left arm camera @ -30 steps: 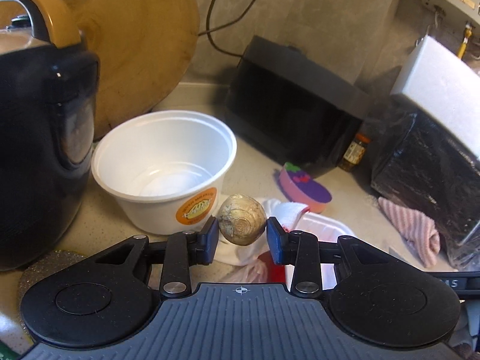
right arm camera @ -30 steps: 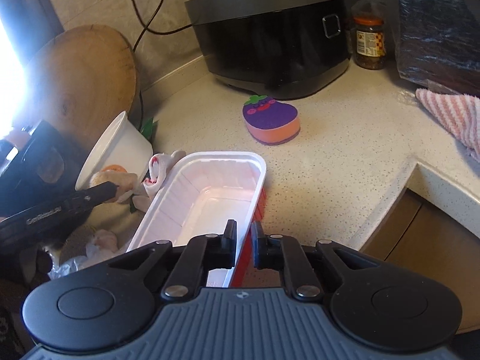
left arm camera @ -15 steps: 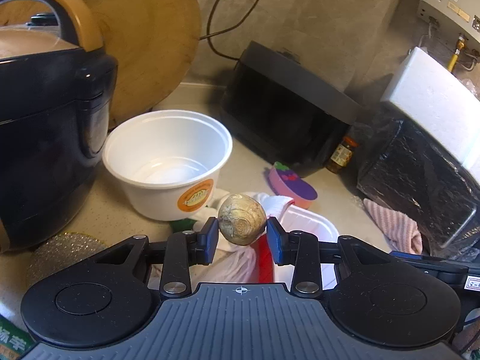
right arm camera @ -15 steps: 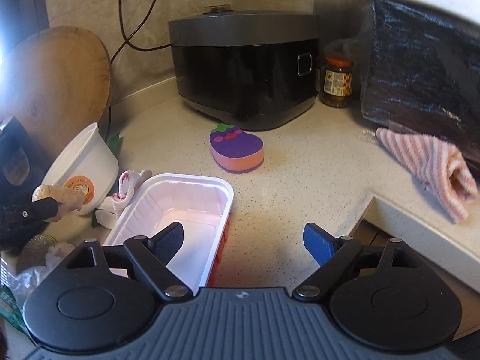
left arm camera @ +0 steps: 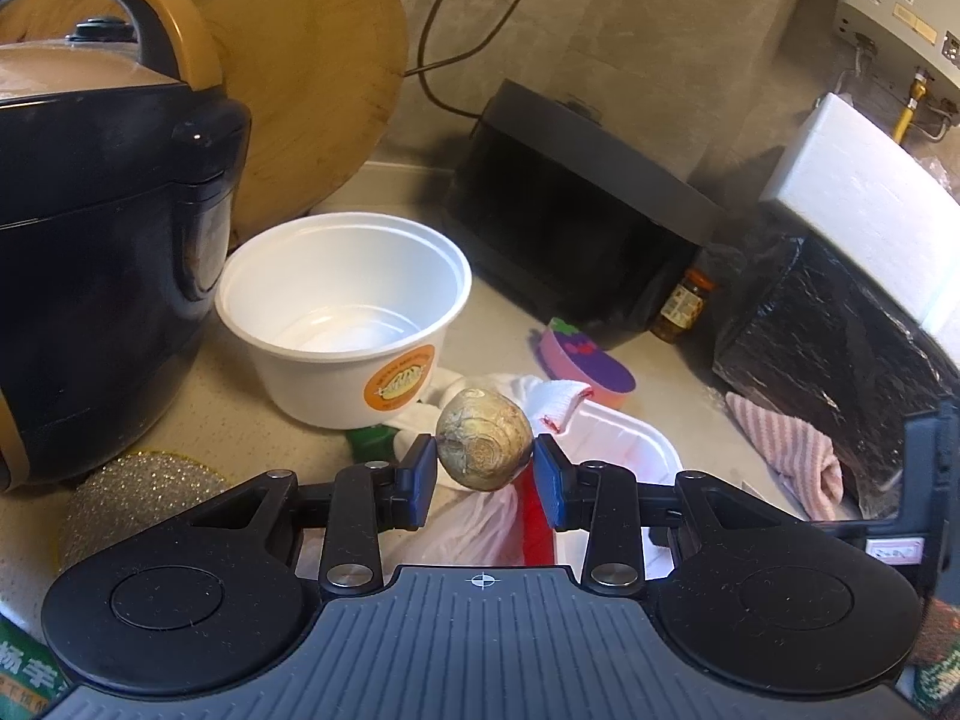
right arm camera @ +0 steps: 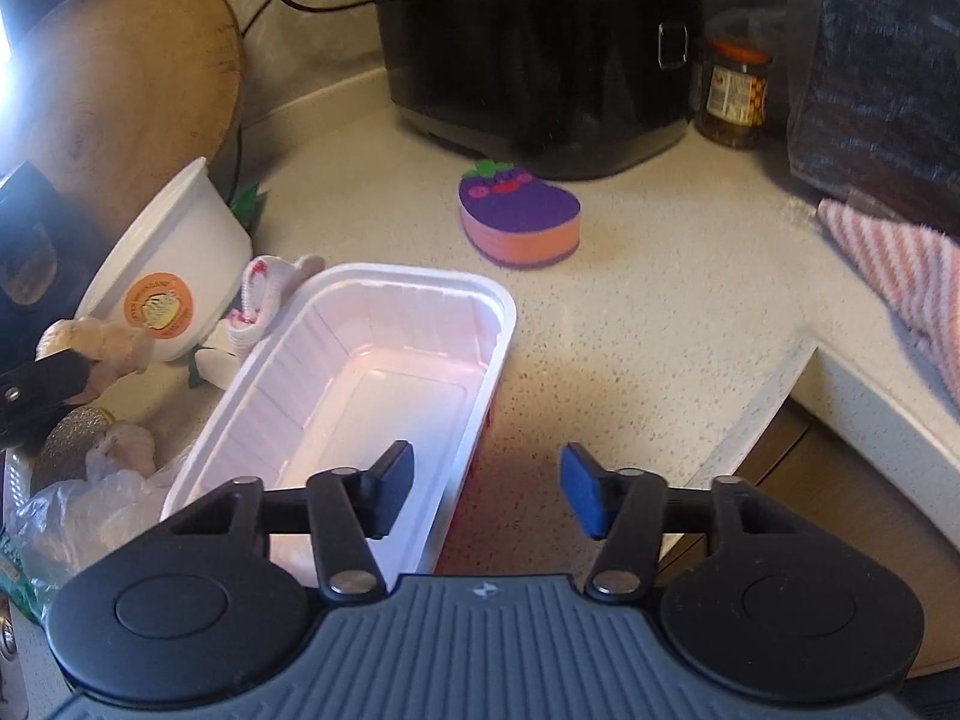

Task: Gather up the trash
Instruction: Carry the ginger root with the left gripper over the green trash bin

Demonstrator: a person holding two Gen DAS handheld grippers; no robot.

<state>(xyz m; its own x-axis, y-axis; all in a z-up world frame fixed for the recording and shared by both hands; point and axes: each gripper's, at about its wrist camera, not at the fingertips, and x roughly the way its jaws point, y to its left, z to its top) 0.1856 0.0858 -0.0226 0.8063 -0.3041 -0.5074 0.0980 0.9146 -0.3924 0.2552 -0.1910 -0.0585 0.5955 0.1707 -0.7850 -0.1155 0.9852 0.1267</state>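
My left gripper (left arm camera: 485, 474) is shut on a round beige lump (left arm camera: 483, 447), held above the counter in front of a white round bowl (left arm camera: 312, 384). In the right wrist view the lump (right arm camera: 102, 342) shows at the far left beside that bowl (right arm camera: 174, 252). A white rectangular plastic tray (right arm camera: 414, 269) with a red outside lies on the counter. My right gripper (right arm camera: 486, 489) hangs over the tray's near right corner, jaws closing. One finger is inside the tray, the other outside, and the pads do not touch the wall.
A black and gold cooker (left arm camera: 90, 240) stands left. A dark cooker (right arm camera: 540, 48), a jar (right arm camera: 732, 90) and an aubergine-shaped sponge (right arm camera: 519, 216) are at the back. A striped cloth (right arm camera: 894, 264) lies right, above the counter's stepped edge (right arm camera: 810, 360). A thin plastic bag (right arm camera: 90, 510) lies left.
The right gripper was shut at the tray's near rim, opened wide, and now stands narrower and lower over the tray. The left gripper still holds the lump in about the same place.
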